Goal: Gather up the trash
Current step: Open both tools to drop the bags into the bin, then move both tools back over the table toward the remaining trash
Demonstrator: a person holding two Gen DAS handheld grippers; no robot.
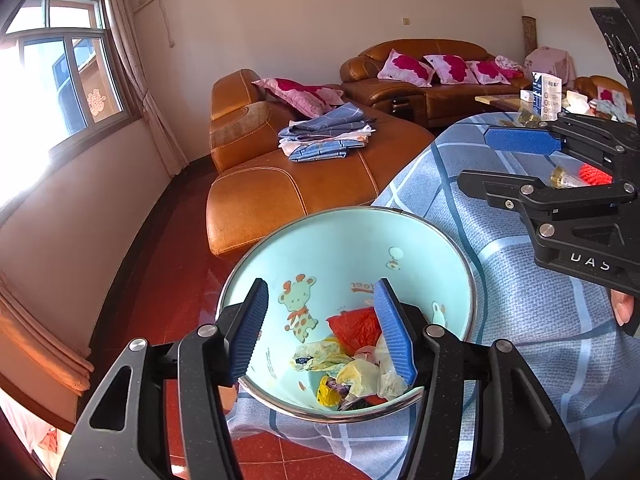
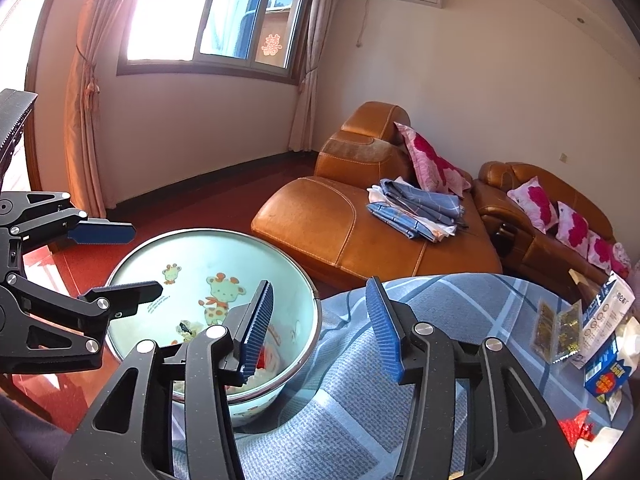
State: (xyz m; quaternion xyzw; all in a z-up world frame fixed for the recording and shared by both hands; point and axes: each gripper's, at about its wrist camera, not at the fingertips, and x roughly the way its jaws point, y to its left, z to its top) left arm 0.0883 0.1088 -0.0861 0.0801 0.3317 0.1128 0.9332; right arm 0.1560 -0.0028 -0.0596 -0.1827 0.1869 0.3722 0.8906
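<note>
A light blue basin [image 1: 352, 248] with giraffe cartoons sits at the edge of a table with a blue checked cloth [image 1: 520, 312]. Crumpled wrappers [image 1: 352, 372] and a red bag [image 1: 354, 330] lie inside it. My left gripper [image 1: 320, 332] is open and empty, hovering over the basin. My right gripper [image 2: 318, 324] is open and empty, over the cloth beside the basin's rim [image 2: 316, 320]; it also shows in the left wrist view [image 1: 496, 160]. The left gripper shows in the right wrist view [image 2: 132, 260]. More wrappers [image 2: 558, 328] and a small box [image 2: 604, 372] lie on the cloth to the right.
An orange leather sofa [image 1: 288, 188] with folded cloths [image 1: 328, 132] and pink pillows stands beyond the table. A red tiled floor [image 1: 160, 288] lies below. A window with curtains is on the left wall. A carton [image 1: 546, 94] stands at the table's far end.
</note>
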